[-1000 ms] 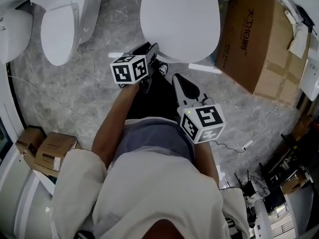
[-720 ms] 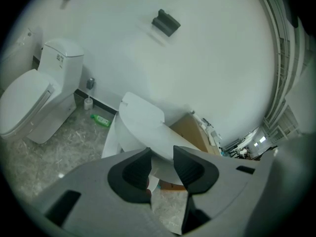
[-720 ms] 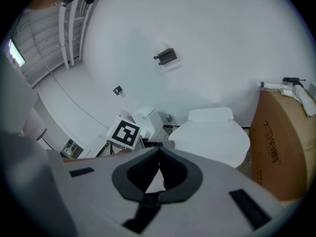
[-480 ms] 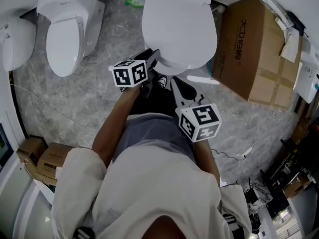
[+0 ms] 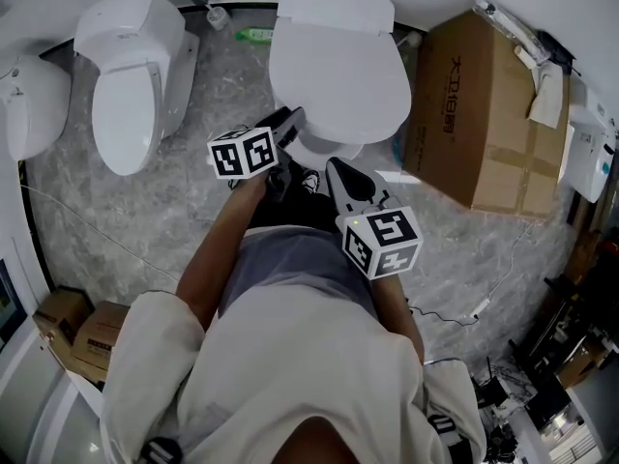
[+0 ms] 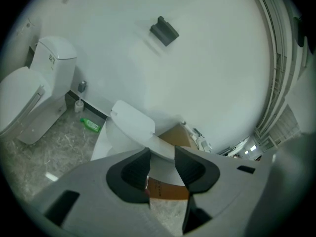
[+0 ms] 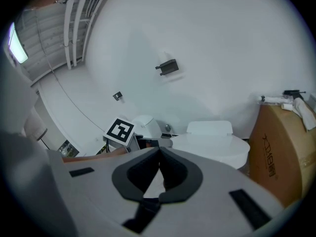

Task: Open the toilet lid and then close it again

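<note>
The white toilet stands in the middle with its lid down flat. My left gripper hovers at the bowl's front left edge. Its jaws have just been opening and stand apart with nothing between them; in the left gripper view the lid shows beyond the gap. My right gripper hangs just in front of the bowl, apart from it. In the right gripper view the pads meet with nothing held, and the lid lies ahead to the right.
A large cardboard box stands close on the toilet's right. A second toilet and a third stand to the left. A green bottle lies by the wall. Small boxes and cables lie on the marble floor.
Both grippers have risen a little in front of the toilet. The head view has tipped up and now shows the tank. The lid has stayed down.
</note>
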### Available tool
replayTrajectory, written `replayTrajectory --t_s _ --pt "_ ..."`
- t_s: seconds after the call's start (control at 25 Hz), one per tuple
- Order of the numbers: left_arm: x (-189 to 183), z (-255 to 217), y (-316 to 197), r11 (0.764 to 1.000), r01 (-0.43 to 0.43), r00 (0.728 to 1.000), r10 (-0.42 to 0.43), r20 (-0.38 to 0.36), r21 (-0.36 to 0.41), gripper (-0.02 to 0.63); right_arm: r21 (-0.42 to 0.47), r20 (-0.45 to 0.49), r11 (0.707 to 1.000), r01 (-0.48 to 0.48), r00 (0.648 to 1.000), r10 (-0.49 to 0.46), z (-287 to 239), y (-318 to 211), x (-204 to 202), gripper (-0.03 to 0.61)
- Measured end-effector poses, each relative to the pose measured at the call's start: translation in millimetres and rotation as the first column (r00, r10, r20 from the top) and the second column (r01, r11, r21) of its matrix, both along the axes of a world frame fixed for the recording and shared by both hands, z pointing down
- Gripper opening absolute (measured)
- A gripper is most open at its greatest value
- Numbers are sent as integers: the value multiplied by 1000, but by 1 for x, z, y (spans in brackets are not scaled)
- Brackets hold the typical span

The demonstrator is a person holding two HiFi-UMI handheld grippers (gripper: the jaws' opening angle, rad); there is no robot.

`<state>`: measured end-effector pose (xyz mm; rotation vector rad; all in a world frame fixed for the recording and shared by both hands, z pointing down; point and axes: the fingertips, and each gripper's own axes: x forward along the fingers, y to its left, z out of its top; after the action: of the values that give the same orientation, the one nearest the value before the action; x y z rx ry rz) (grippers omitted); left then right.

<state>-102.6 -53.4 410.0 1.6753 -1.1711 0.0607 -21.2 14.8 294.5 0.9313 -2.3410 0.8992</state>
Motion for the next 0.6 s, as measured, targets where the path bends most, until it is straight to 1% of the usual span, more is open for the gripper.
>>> replayTrajectory --t_s 0.2,0.4,0.6 --pt "-5 -11 -12 1000 8 1000 -8 -17 9 147 21 0 1000 0 1000 0 -7 -9 -5 11" --pt "-6 -26 -30 1000 17 998 -16 -55 9 149 44 4 999 -11 1000 11 -16 -22 -6 11" --pt "-11 -40 -49 999 14 997 -11 -82 36 150 65 2 997 -27 1000 27 -23 -36 -7 11"
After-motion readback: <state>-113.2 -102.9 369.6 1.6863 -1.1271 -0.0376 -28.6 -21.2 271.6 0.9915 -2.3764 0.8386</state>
